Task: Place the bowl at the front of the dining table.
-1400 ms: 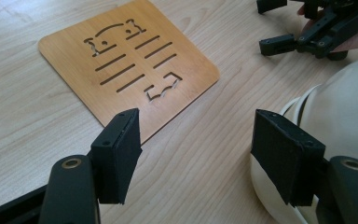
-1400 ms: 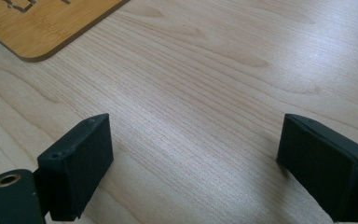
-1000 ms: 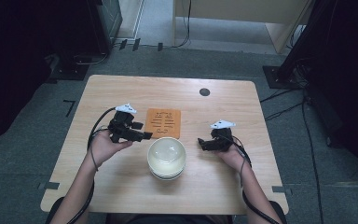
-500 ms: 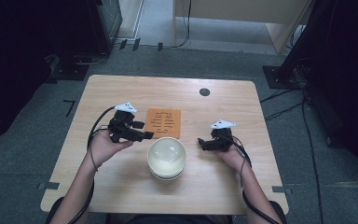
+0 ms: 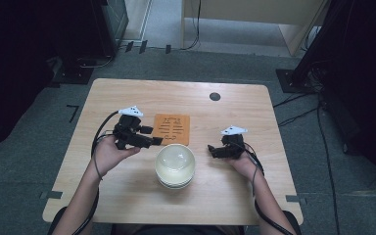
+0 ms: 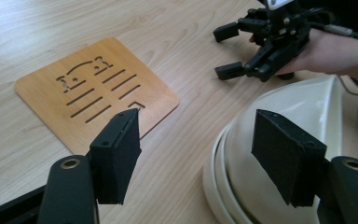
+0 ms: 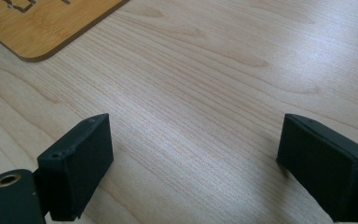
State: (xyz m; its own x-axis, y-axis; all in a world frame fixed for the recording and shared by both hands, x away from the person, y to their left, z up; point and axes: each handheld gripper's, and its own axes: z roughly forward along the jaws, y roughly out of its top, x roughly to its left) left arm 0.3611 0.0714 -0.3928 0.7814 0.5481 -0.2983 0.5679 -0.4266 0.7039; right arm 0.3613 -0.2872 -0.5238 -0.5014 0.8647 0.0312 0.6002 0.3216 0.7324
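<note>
Bowls (image 5: 175, 165), white, stacked upside down, sit near the front-middle of the wooden counter (image 5: 127, 93), just in front of an orange slotted mat (image 5: 171, 128). Left tool (image 5: 152, 141) is held just left of the stack, jaws open w/ nothing between them (one pad over the mat edge, the other over the bowl rim in the left gripper view). Right tool (image 5: 211, 151) is to the stack's right, apart from it, jaws wide open over bare wood.
</note>
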